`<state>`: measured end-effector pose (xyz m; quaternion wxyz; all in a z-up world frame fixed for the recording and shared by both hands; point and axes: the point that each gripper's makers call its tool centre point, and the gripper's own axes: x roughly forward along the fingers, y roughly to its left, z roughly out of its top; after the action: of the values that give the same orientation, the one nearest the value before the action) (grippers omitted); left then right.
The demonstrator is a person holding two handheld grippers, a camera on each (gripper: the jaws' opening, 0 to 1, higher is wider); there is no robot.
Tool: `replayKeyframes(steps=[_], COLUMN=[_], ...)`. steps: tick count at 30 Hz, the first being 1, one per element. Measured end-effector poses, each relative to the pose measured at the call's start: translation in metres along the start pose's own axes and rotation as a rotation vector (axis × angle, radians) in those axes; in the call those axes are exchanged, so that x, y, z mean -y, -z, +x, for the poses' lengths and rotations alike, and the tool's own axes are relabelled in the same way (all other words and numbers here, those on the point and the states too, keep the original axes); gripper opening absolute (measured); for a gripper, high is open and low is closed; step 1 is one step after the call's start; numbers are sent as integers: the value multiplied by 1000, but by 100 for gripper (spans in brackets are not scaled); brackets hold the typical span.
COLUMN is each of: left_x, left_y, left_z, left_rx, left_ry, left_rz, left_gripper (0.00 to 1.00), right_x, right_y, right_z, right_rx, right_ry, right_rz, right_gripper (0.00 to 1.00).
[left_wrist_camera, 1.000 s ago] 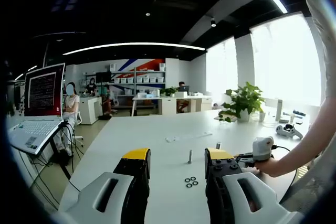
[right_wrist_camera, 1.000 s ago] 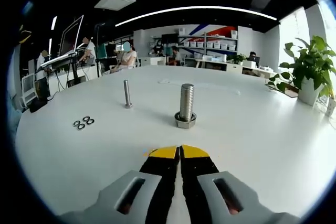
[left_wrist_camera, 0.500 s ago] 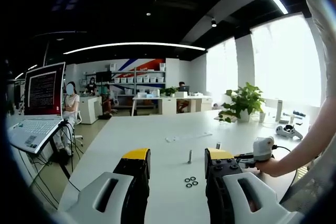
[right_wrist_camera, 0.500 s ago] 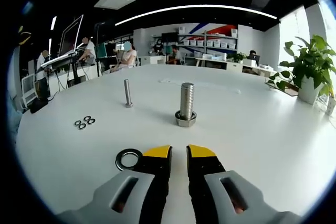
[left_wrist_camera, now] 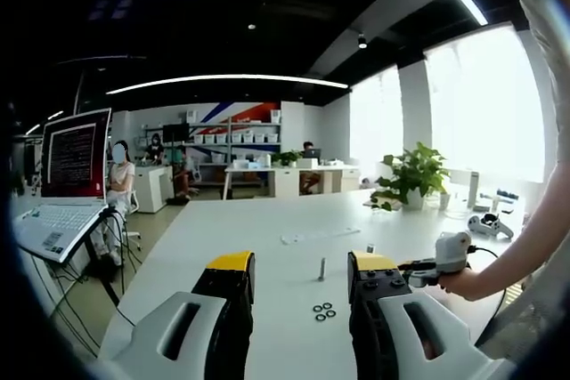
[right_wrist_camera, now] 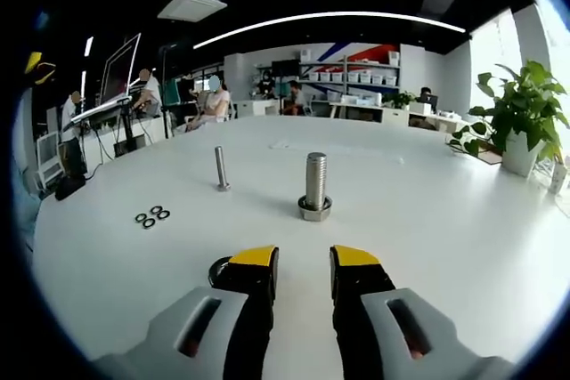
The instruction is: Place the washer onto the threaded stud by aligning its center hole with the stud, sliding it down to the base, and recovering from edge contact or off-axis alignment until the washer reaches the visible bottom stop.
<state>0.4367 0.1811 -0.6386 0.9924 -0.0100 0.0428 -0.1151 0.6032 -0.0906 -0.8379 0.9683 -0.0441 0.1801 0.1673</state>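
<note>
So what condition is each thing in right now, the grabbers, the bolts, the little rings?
Right gripper: open, empty.
Left gripper: open, empty.
Large washer: flat on the table, beside the right gripper's jaw.
Thick stud: upright, bare.
Thin stud: upright, bare.
Small washers: flat, clustered.
Laptop: open, screen on.

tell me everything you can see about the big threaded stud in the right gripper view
The big threaded stud is a thick, silvery metal bolt standing upright on the white table, threads running up its shaft to a flat top. At its base sits a wider metal collar, looking like a nut or head, resting on the tabletop. Nothing grips it. It stands ahead of the open right hand-held gripper, apart from it, with a thinner stud off to its left.
</note>
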Motion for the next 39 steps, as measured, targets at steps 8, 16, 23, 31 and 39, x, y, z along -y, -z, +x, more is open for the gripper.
replayKeyframes(steps=[8, 16, 23, 31, 39], left_x=[2, 6, 6, 12, 22], left_y=[-3, -4, -4, -3, 4], left_z=[0, 1, 0, 5, 13], left_rx=[11, 14, 7, -4, -29], left_ry=[2, 14, 11, 26, 52], left_rz=[-2, 0, 9, 27, 44], left_gripper=[40, 40, 40, 40, 41], right_x=[0, 4, -1, 5, 1], right_y=[-8, -8, 1, -3, -8], right_z=[-19, -34, -44, -50, -54], right_rx=[3, 13, 3, 11, 11], right_ry=[0, 11, 1, 8, -5], right_rz=[6, 32, 50, 74, 69], right_gripper=[29, 34, 35, 36, 39])
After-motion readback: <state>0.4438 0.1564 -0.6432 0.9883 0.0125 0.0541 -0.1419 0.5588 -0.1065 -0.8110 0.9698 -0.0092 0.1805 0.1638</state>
